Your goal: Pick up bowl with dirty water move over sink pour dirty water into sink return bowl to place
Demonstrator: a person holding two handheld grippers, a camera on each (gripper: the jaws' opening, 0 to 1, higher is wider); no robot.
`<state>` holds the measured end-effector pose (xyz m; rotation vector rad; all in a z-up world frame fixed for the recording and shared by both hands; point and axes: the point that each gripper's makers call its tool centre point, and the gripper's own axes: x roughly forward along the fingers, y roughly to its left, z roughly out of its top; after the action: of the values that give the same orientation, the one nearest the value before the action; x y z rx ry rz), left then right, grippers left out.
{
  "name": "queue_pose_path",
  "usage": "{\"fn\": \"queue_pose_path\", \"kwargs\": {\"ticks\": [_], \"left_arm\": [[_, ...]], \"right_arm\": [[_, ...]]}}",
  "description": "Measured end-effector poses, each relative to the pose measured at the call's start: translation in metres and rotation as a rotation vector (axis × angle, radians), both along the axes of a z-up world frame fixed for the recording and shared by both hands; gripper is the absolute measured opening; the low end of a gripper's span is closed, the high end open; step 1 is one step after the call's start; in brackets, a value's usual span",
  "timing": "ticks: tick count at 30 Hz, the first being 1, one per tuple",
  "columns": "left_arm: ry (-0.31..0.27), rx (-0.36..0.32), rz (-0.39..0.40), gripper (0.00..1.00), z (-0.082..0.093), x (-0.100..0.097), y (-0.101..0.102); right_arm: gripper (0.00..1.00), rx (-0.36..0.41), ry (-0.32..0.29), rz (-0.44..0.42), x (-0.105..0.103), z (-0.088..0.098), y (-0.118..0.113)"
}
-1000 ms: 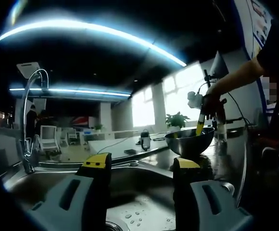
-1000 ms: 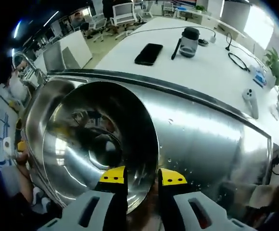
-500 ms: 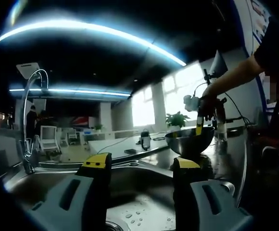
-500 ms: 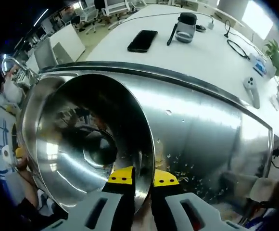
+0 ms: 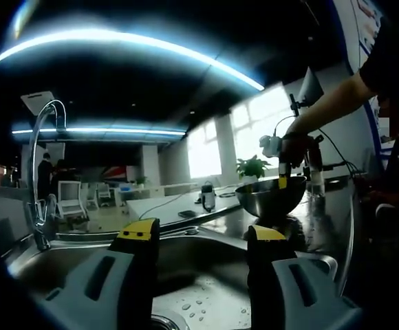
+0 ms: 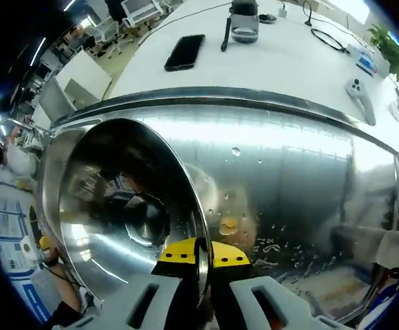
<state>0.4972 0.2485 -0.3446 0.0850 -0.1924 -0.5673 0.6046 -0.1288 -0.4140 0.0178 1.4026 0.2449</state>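
Right claw (image 6: 195,253), clamped on the bowl (image 6: 127,206) rim, has carried it from the sink (image 5: 206,275) over the wet worktop (image 6: 289,179); left claw (image 5: 203,237) gapes empty, so we judge pouring done.

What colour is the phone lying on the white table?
Black; the phone shows best in the right gripper view.
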Motion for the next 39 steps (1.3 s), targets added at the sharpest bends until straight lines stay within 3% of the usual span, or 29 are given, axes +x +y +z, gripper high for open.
{"fn": "queue_pose_path", "kwargs": {"ticks": [13,15,24,39], "left_arm": [[-0.002,0.006,0.005,0.48,0.000,0.000,0.001],[-0.002,0.007,0.005,0.48,0.000,0.000,0.001],[-0.002,0.005,0.005,0.48,0.000,0.001,0.000],[0.002,0.019,0.006,0.47,-0.003,0.002,-0.001]], "right_arm": [[0.00,0.002,-0.046,0.062,0.007,0.005,0.006],[0.00,-0.005,-0.071,0.099,0.002,0.005,0.012],[0.00,-0.014,-0.130,0.183,0.020,0.012,0.018],[0.00,-0.075,-0.240,0.410,0.037,0.024,0.045]]}}
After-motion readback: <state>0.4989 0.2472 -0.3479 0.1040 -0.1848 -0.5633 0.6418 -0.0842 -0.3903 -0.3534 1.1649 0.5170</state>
